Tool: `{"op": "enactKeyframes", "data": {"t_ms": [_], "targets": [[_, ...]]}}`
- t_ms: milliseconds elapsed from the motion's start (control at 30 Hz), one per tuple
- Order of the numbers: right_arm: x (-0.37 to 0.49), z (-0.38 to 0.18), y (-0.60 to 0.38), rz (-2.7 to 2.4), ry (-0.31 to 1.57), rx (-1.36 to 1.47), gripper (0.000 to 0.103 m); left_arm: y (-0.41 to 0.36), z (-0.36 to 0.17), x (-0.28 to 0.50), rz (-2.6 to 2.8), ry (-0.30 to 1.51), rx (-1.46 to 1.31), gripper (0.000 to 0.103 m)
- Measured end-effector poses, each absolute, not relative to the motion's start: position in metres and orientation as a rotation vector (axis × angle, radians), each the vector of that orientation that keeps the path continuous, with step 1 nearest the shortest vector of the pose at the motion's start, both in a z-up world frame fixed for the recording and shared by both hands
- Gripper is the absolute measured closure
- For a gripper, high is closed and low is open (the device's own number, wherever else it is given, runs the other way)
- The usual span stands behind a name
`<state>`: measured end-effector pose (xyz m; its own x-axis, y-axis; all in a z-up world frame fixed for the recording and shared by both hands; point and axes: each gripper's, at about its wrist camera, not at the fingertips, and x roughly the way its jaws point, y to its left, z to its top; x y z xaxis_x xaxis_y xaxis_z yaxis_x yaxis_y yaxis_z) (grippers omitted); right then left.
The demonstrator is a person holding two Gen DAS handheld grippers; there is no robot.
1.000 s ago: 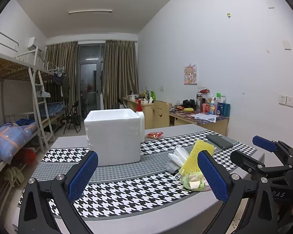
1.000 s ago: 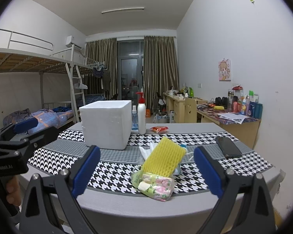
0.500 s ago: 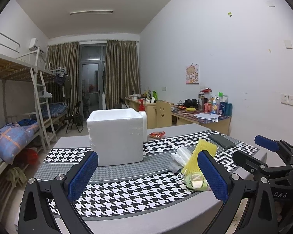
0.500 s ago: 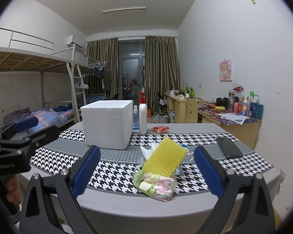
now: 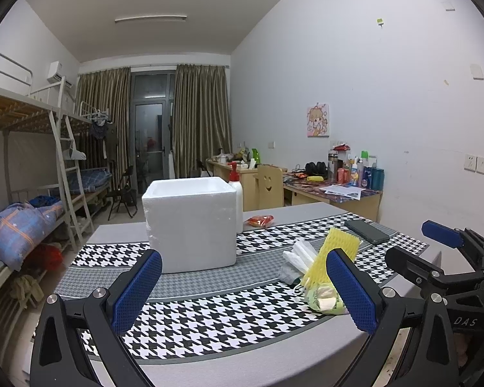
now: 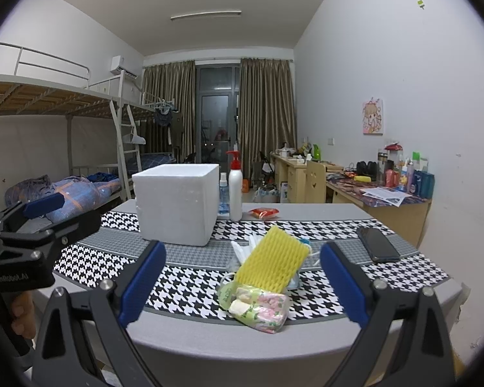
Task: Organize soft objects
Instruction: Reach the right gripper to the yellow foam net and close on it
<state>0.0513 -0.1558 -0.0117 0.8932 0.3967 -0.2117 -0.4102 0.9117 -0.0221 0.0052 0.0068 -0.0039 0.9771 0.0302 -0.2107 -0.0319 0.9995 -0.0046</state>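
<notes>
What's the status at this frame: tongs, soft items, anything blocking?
Left tongs open, empty; right tongs open, empty, facing the pile. Yellow foam net leans on tissue pack, untouched. Foam box behind; path unobstructed.

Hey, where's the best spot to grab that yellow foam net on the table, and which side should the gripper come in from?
Grip the yellow foam net at its raised upper end, closing across its narrower width. It leans tilted on the pile, its lower end against the tissue pack, so the upper end looks freest. The open right gripper already faces it from the near table edge; approaching from there, slightly above, probably works best.
</notes>
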Motion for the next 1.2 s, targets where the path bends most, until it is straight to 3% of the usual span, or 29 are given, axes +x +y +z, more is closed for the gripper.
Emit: {"op": "enactKeyframes", "data": {"t_ms": [1200], "targets": [[0.118, -0.047, -0.167, 0.318, 0.381, -0.062, 0.005, -0.008, -0.033, 0.087, -0.099, 0.373, 0.01, 0.001]]}}
